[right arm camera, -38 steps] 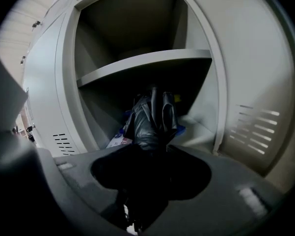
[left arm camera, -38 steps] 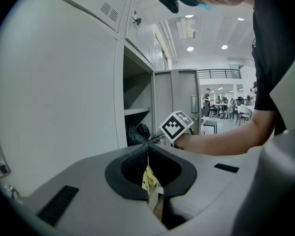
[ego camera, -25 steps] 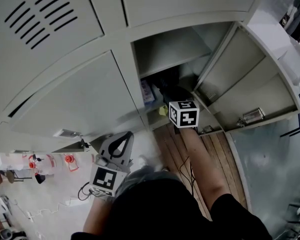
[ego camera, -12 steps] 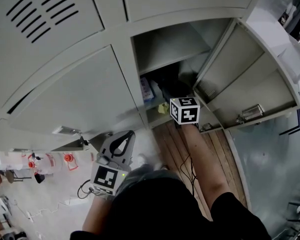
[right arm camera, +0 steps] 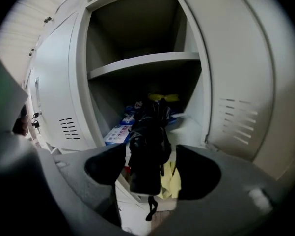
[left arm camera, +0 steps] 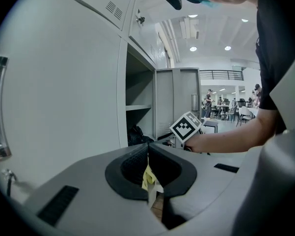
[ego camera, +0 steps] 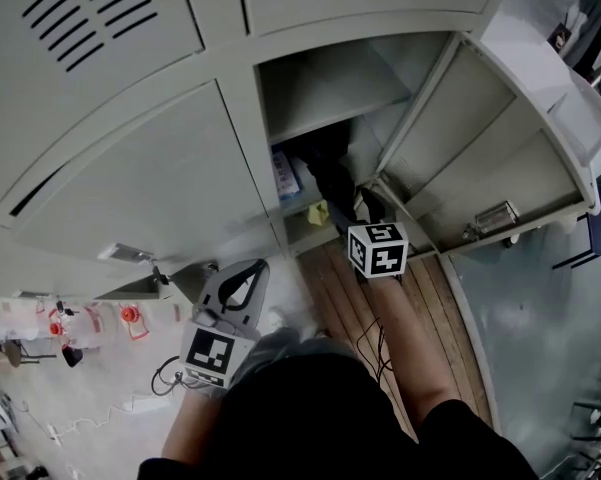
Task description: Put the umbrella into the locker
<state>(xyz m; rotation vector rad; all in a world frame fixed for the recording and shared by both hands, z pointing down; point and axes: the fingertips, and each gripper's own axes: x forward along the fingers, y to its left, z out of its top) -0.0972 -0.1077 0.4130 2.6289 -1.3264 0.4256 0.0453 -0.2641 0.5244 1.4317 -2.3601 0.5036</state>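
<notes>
Where the umbrella lies: black umbrella (right arm camera: 148,141) under the shelf of the open locker (ego camera: 320,93), handle end jutting past the sill beside a yellow cloth (right arm camera: 172,178).
Right gripper (right arm camera: 149,167): its 2 jaws have just been opening and stand wide, with the umbrella between them unpressed.
Left gripper (left arm camera: 148,154): jaws together, empty.
Doing it well: draw straight back, clear of the dangling strap, and nudge the handle inward if the door (right arm camera: 235,92) would catch it.

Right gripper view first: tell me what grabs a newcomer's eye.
A black folded umbrella juts out of the open locker, under its shelf. The right gripper frames its near end; its jaws have just been opening, clear of it. The left gripper waits shut beside a closed door.
</notes>
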